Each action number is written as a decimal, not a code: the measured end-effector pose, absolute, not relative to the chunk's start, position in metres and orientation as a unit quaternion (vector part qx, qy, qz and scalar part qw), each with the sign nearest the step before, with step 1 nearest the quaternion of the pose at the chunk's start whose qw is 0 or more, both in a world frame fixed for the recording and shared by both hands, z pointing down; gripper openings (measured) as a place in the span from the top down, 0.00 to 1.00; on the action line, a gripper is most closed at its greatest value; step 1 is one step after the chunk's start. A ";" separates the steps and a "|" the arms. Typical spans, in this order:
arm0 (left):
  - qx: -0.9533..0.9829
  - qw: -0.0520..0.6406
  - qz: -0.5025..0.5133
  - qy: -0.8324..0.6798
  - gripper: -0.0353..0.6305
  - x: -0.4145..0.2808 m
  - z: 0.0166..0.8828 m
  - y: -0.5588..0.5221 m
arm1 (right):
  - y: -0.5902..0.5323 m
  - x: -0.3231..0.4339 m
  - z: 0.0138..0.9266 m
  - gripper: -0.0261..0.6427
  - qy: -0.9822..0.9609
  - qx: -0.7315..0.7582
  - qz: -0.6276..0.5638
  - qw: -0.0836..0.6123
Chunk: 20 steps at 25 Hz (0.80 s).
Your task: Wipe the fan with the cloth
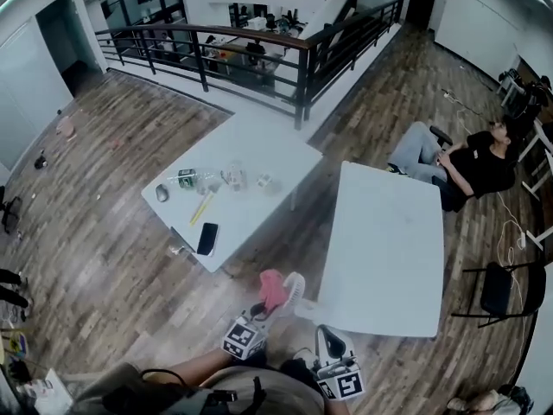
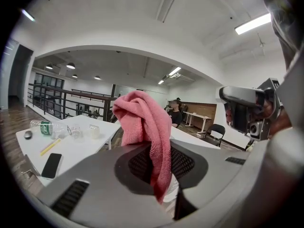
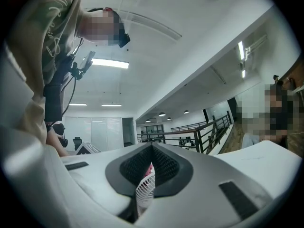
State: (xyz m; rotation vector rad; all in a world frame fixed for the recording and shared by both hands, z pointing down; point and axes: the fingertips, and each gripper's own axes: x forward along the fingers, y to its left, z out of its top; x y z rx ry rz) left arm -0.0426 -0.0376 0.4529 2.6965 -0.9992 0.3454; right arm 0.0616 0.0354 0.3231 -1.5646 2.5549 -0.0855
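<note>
The fan [image 1: 295, 290], small and white, hangs in the air just off the near left corner of the right-hand desk [image 1: 389, 249]. It is gripped by the right tongs [image 3: 151, 164], whose jaws are closed tight on it. The left tongs [image 2: 159, 167] are clamped on the pink cloth [image 2: 142, 120], which hangs bunched just beside the fan's left side.

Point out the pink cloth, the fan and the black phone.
pink cloth [image 2: 142, 122], left gripper view, middle of the bunched fabric.
fan [image 3: 144, 191], right gripper view, on its white grille.
black phone [image 1: 207, 238], head view, middle of its dark face.
</note>
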 end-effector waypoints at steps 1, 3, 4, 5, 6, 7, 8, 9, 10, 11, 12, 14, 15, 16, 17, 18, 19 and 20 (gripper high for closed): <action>0.923 0.123 0.117 -0.345 0.83 -0.043 0.455 -0.038 | 0.034 0.062 0.323 0.96 0.850 -0.521 -0.027 0.073; 0.921 0.126 0.116 -0.351 0.83 -0.045 0.458 -0.039 | 0.031 0.061 0.325 0.96 0.851 -0.520 -0.028 0.075; 0.920 0.126 0.116 -0.354 0.83 -0.046 0.458 -0.039 | 0.030 0.060 0.326 0.96 0.851 -0.518 -0.029 0.075; 0.919 0.125 0.116 -0.357 0.83 -0.046 0.459 -0.039 | 0.030 0.059 0.327 0.96 0.852 -0.517 -0.030 0.075; 0.918 0.126 0.115 -0.359 0.83 -0.046 0.458 -0.039 | 0.030 0.058 0.327 0.96 0.853 -0.515 -0.031 0.074; 0.917 0.127 0.113 -0.361 0.83 -0.045 0.458 -0.038 | 0.030 0.058 0.328 0.96 0.855 -0.513 -0.032 0.074; 0.916 0.130 0.110 -0.363 0.83 -0.045 0.458 -0.037 | 0.030 0.057 0.328 0.96 0.856 -0.511 -0.032 0.074; 0.916 0.131 0.109 -0.364 0.83 -0.045 0.458 -0.036 | 0.030 0.056 0.329 0.96 0.858 -0.508 -0.033 0.074; 0.915 0.130 0.110 -0.365 0.83 -0.046 0.458 -0.035 | 0.030 0.054 0.330 0.96 0.859 -0.505 -0.032 0.074; 0.916 0.126 0.114 -0.364 0.83 -0.047 0.457 -0.036 | 0.028 0.053 0.330 0.96 0.861 -0.502 -0.031 0.076; 0.916 0.119 0.120 -0.363 0.83 -0.049 0.457 -0.038 | 0.026 0.051 0.329 0.96 0.862 -0.500 -0.029 0.078; 0.916 0.109 0.132 -0.362 0.83 -0.053 0.458 -0.040 | 0.023 0.050 0.329 0.96 0.863 -0.499 -0.029 0.079; 0.916 0.107 0.134 -0.363 0.83 -0.056 0.460 -0.038 | 0.024 0.050 0.329 0.96 0.862 -0.500 -0.031 0.077; 0.915 0.106 0.134 -0.366 0.83 -0.058 0.464 -0.037 | 0.025 0.051 0.330 0.96 0.862 -0.501 -0.034 0.075; 0.914 0.106 0.134 -0.369 0.83 -0.060 0.466 -0.035 | 0.027 0.052 0.330 0.96 0.861 -0.501 -0.036 0.074; 0.913 0.108 0.134 -0.371 0.83 -0.061 0.469 -0.033 | 0.028 0.052 0.330 0.96 0.862 -0.500 -0.038 0.076; 0.912 0.110 0.135 -0.372 0.83 -0.062 0.471 -0.031 | 0.029 0.053 0.330 0.96 0.862 -0.499 -0.040 0.080; 0.911 0.111 0.137 -0.372 0.83 -0.062 0.472 -0.030 | 0.029 0.054 0.329 0.96 0.862 -0.497 -0.043 0.087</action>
